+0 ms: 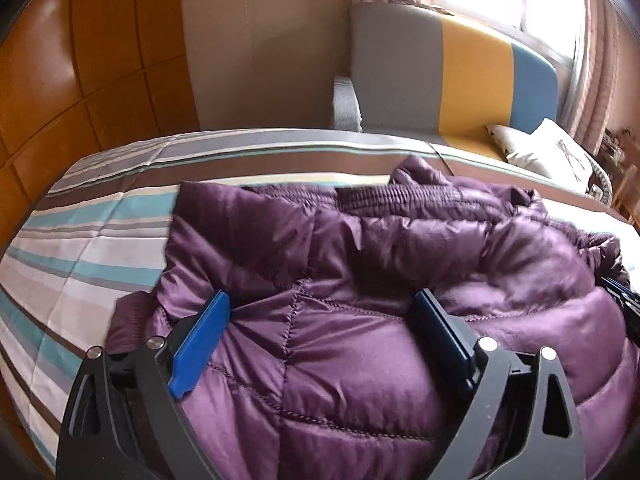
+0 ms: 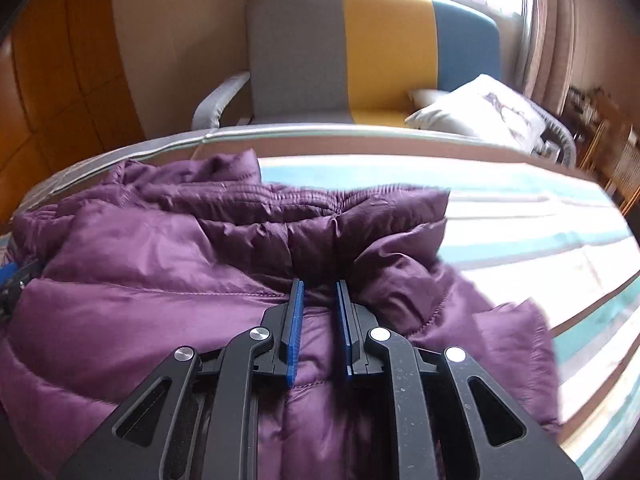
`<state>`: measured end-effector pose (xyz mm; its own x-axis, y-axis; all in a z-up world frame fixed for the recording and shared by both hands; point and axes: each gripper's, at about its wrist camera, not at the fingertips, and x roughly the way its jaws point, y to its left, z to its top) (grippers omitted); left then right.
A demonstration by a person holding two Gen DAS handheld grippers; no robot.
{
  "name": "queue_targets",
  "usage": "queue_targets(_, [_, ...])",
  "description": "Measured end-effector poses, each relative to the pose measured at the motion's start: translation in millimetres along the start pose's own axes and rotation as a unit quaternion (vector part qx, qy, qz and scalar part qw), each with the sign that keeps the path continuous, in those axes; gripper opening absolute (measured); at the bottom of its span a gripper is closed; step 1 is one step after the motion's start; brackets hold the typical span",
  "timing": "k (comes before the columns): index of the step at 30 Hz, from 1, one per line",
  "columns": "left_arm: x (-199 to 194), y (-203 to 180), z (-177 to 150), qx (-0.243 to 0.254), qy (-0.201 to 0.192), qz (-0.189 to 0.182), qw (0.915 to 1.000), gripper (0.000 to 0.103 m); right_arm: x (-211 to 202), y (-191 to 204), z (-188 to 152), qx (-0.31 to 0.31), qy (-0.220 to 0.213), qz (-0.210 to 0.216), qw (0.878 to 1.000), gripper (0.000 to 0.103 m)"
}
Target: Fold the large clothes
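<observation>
A purple quilted down jacket (image 1: 360, 264) lies bunched on a striped bed; it also shows in the right wrist view (image 2: 160, 272). My left gripper (image 1: 322, 304) is wide open just above the jacket's near puffy panel, holding nothing. My right gripper (image 2: 319, 288) has its blue pads a narrow gap apart, with a fold of the jacket between them near its right side. The right gripper's tip shows at the far right edge of the left wrist view (image 1: 620, 300).
The bed's striped cover (image 1: 88, 232) extends left of the jacket and right of it (image 2: 540, 232). A grey, yellow and blue sofa (image 1: 460, 68) with white cushions (image 2: 480, 112) stands behind the bed. A wooden wardrobe (image 1: 80, 60) is at left, a curtained window at right.
</observation>
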<state>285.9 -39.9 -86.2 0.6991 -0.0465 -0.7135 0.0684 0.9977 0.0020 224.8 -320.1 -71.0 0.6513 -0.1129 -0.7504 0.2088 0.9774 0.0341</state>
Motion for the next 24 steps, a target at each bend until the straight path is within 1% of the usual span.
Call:
queue_targets(5, [11, 1, -4, -0.009, 0.003, -0.005, 0.9999, 0.094, 9, 3, -4, -0.003, -0.001, -0.01, 1.0, 0.015])
queue_targets(12, [11, 2, -7, -0.01, 0.004, -0.006, 0.9999, 0.095, 10, 2, -7, 0.002, -0.004, -0.005, 1.0, 0.015])
queue_targets(14, [2, 3, -9, -0.014, -0.001, -0.01, 0.9999, 0.096, 10, 0, -6, 0.005, -0.004, -0.002, 1.0, 0.015])
queue_targets(17, [-24, 14, -18, -0.02, -0.016, -0.021, 0.9995, 0.097, 9, -3, -5, 0.009, -0.004, 0.004, 1.0, 0.015])
queue_targets(20, [-46, 28, -27, -0.026, -0.039, -0.001, 0.9989, 0.098, 6, -4, -5, 0.005, -0.007, -0.001, 1.0, 0.015])
queue_targets(22, [-61, 45, -36, -0.041, -0.052, 0.021, 0.9976, 0.098, 3, -3, -5, 0.002, -0.008, -0.001, 1.0, 0.017])
queue_targets(24, [-66, 62, -44, -0.063, -0.048, 0.025, 0.9966, 0.098, -1, -3, -5, 0.003, -0.01, 0.005, 1.0, 0.016])
